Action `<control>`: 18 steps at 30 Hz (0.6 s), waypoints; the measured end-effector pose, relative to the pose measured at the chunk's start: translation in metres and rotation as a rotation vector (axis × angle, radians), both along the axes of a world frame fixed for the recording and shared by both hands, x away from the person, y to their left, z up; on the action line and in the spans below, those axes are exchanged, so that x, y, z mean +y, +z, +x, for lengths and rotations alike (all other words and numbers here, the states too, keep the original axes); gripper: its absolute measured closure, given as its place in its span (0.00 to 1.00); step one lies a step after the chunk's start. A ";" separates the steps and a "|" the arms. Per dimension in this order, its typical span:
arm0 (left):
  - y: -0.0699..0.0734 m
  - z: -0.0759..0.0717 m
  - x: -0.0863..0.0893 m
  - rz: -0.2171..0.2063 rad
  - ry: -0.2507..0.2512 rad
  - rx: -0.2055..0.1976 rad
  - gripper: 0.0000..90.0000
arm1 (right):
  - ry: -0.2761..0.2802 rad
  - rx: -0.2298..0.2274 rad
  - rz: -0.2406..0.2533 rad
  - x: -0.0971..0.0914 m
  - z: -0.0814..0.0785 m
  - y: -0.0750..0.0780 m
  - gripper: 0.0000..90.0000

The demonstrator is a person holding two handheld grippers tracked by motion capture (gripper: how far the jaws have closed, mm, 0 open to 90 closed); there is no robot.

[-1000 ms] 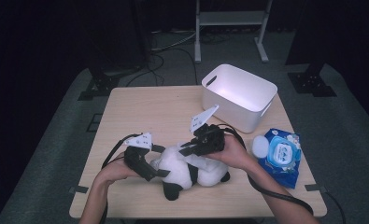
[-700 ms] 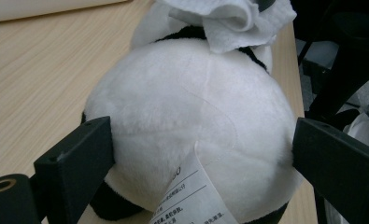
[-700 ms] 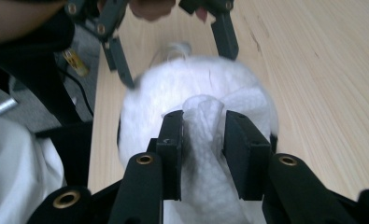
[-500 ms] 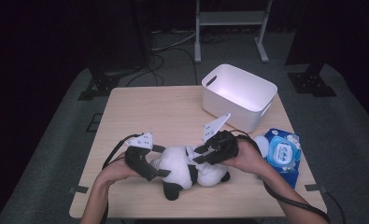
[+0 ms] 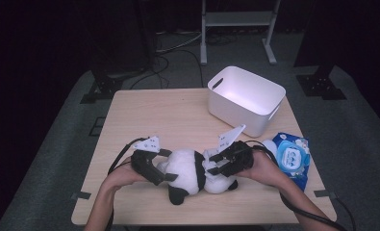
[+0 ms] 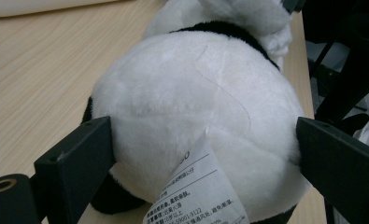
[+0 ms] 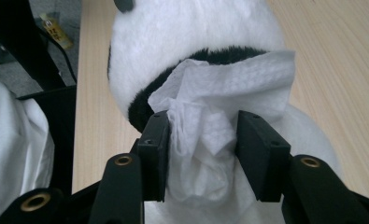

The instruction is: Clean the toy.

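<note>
While lying near the table's (image 5: pixel 144 115) front edge, the plush panda (image 5: pixel 190 171) looks soft, light, compressible; grip its round rump. Left gripper (image 5: pixel 159 172) brackets that rump, jaws wide. Right gripper (image 7: pixel 202 140), jaws just opening, half-spread, loosely flanks a limp, tear-prone wipe (image 7: pixel 219 107) on the panda.

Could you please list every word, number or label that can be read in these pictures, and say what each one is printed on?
Sewn-in tag on the plush panda: several lines of small print in Chinese characters, too blurred to quote.
Same tag, lower line: a number that seems to end in "9122"; the rest is unclear.
Blue wipes pack on the table: printing too small to read.
Small bottle on the floor: label too blurred to read.
</note>
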State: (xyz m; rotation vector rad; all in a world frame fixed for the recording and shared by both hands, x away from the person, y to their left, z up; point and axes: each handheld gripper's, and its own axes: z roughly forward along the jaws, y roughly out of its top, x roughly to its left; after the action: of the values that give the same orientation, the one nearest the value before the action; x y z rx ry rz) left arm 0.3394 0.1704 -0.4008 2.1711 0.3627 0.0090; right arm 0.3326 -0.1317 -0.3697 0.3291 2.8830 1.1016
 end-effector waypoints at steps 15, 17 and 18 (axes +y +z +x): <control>-0.005 0.003 -0.002 -0.027 -0.018 0.010 0.11 | -0.027 0.056 -0.007 0.013 -0.003 0.003 0.88; -0.006 0.003 -0.003 -0.028 -0.024 0.007 0.11 | -0.007 0.045 -0.001 0.022 -0.002 0.006 0.88; -0.006 0.003 -0.003 -0.026 -0.025 0.008 0.11 | -0.001 0.039 -0.001 0.028 -0.003 0.008 0.88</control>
State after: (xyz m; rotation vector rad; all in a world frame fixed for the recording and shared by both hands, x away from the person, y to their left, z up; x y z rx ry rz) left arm 0.3427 0.1670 -0.4067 2.1504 0.3380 -0.0183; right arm 0.3296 -0.1042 -0.3618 0.3563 2.9172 1.1054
